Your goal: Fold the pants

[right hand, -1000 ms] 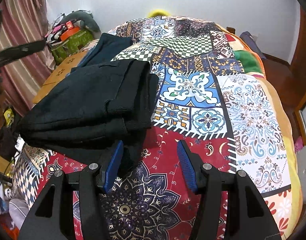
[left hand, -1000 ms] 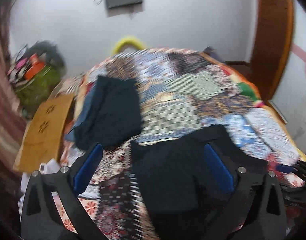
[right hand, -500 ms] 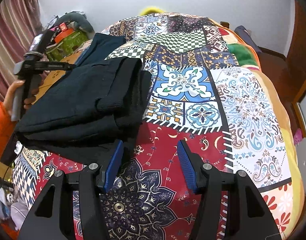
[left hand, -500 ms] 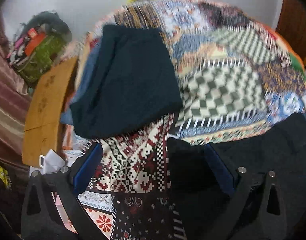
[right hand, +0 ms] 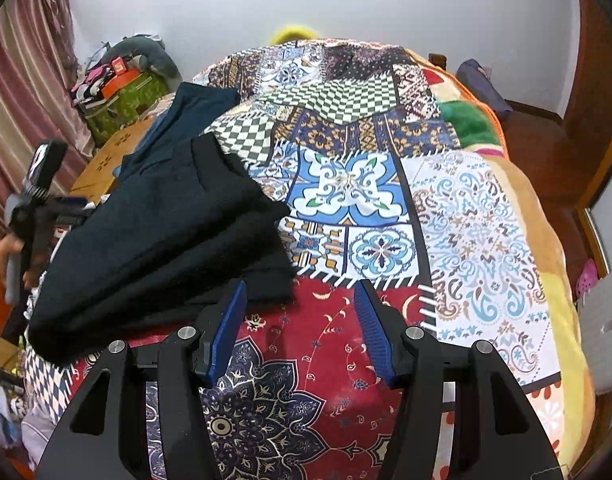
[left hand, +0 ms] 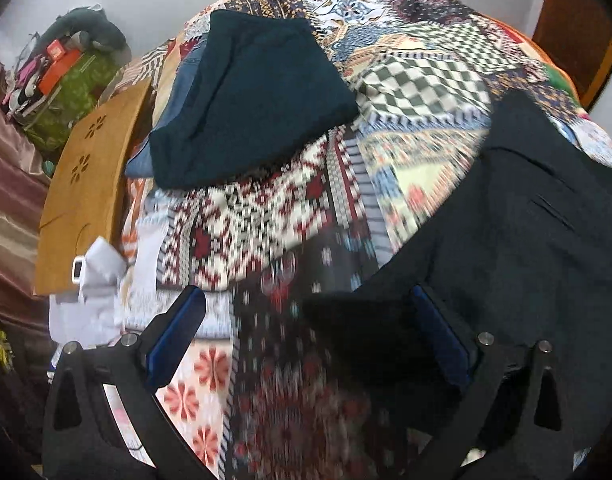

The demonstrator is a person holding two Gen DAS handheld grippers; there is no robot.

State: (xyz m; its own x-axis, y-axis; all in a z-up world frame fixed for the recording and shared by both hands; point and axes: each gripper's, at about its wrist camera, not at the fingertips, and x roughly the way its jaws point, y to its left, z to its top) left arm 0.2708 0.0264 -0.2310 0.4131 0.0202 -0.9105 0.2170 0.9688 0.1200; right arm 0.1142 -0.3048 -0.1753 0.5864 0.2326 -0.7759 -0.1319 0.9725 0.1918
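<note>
Both jaws gape, seemingly empty, beside the black pants (right hand: 158,236) folded in thick layers.

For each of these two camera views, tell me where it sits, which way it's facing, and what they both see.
Left wrist: sits behind the left tongs, looks down across the patchwork bedspread toward a wooden board; only its own open fingers show.
Right wrist: sits behind the right tongs, looks along the bed toward the far wall; its open fingers show, plus the left tongs and the hand holding them at the left edge.
Shared: the folded black pants, the folded dark teal garment, the bedspread.
</note>
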